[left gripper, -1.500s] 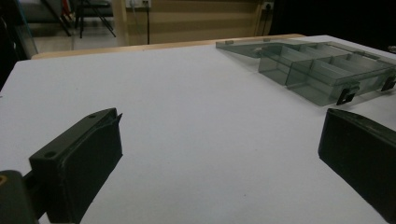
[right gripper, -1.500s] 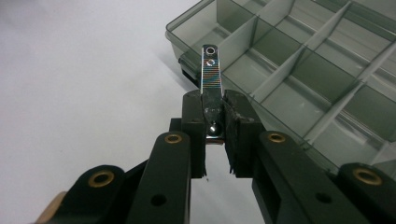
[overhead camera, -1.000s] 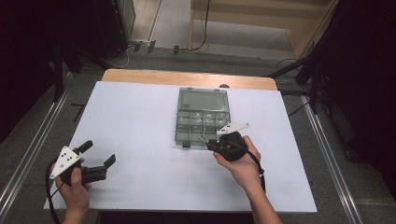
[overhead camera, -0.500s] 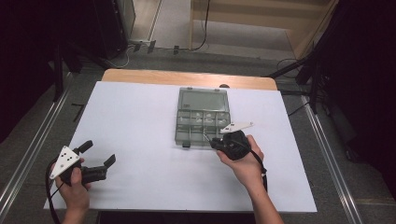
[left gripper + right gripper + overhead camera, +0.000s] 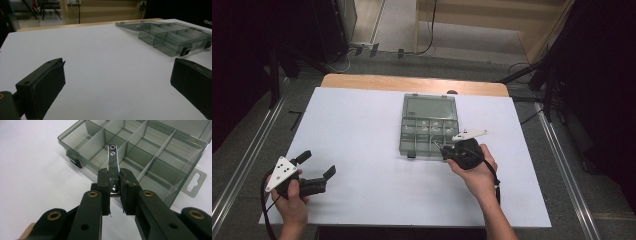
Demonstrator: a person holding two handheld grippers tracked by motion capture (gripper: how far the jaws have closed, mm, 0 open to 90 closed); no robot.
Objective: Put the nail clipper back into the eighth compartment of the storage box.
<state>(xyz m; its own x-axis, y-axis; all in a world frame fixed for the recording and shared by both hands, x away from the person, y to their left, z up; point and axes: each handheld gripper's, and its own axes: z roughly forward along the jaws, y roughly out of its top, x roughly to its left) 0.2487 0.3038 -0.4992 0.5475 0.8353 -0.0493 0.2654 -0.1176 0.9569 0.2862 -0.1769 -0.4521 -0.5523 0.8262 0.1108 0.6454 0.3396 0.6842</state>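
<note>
A white table point(image 5: 362, 125) is seen from above, with a person's two forearms entering from six o'clock. Near the centre, slightly toward one o'clock, lies a smoke-grey clear plastic organiser box point(image 5: 428, 126), its lid open flat toward twelve o'clock and its tray split into small compartments.

The right gripper point(image 5: 447, 150) sits at the box's five o'clock corner. In the right gripper view its black jaws are clamped on a small flat metal strip point(image 5: 112, 160), shiny, with two holes near its far tip. The strip stands out past the jaws and hangs over a compartment along the near edge of the tray; whether it touches the plastic cannot be told.

The strip looks light, stiff and smooth, so it could likely slip or twist if pinched by its tip. The present hold, low across its flat faces, seems the secure place. The box looks light and rigid, and may slide if nudged.

The right hand point(image 5: 474, 167) wraps the gripper body, wrist angled toward eleven o'clock. The left gripper point(image 5: 314, 170) rests at the table's seven o'clock corner, jaws spread wide and holding nothing, well apart from the box. The left hand point(image 5: 292, 202) grips it low, pointing toward three o'clock.
</note>
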